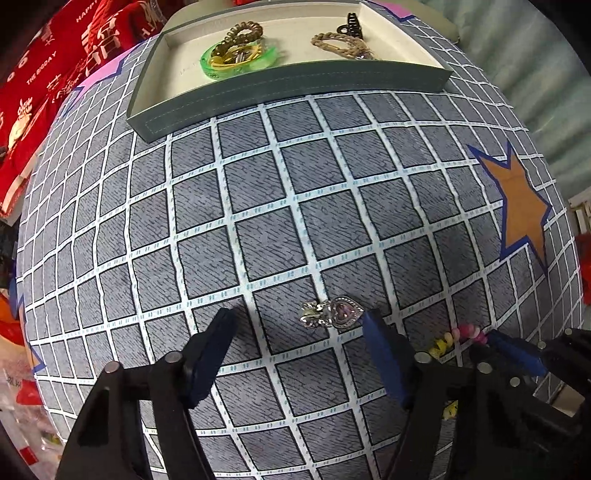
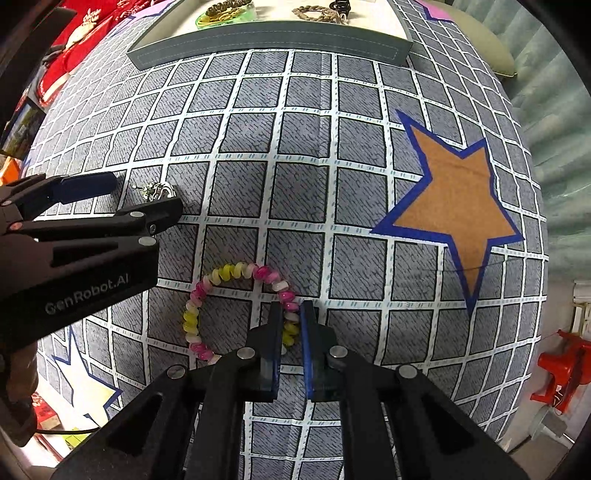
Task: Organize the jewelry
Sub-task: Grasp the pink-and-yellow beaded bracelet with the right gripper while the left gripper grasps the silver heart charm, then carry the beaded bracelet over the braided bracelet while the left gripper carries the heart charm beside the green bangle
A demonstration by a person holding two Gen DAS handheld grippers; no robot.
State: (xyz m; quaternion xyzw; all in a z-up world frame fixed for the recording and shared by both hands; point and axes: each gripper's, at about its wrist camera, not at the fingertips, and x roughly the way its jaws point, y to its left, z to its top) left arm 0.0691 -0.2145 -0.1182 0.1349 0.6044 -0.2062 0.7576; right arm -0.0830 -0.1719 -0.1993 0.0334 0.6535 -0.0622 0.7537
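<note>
- Left wrist view: the left gripper [image 1: 295,341] hangs low over a checked grey tablecloth [image 1: 258,206], its blue-padded jaws spread wide and gripping nothing.
- A silver heart-shaped brooch [image 1: 332,313] lies on the cloth between the fingertips, just beside the right-hand pad and apart from the left-hand one.
- At the far edge of the cloth sits a grey tray [image 1: 295,79] with a cream floor. It holds a green bangle [image 1: 240,61] with a brown coil hair tie [image 1: 243,33] against it, a braided brown bracelet [image 1: 341,45] and a black claw clip [image 1: 351,23].
- An orange star [image 1: 521,210] outlined in blue is printed on the cloth at right; the right gripper [image 1: 517,350] enters at the lower right, at a pink and yellow band.
- Right wrist view: the right gripper [image 2: 289,314] has its jaws drawn narrow around one strand of a pink, white and yellow spiral hair tie [image 2: 236,306], which lies flat on the cloth as a loop stretching to the left.
- The left gripper [image 2: 122,199] reaches in from the left, jaws parted, with the brooch [image 2: 157,190] between its fingers.
- The tray [image 2: 269,40] lies at the top edge, well apart from both tools.
</note>
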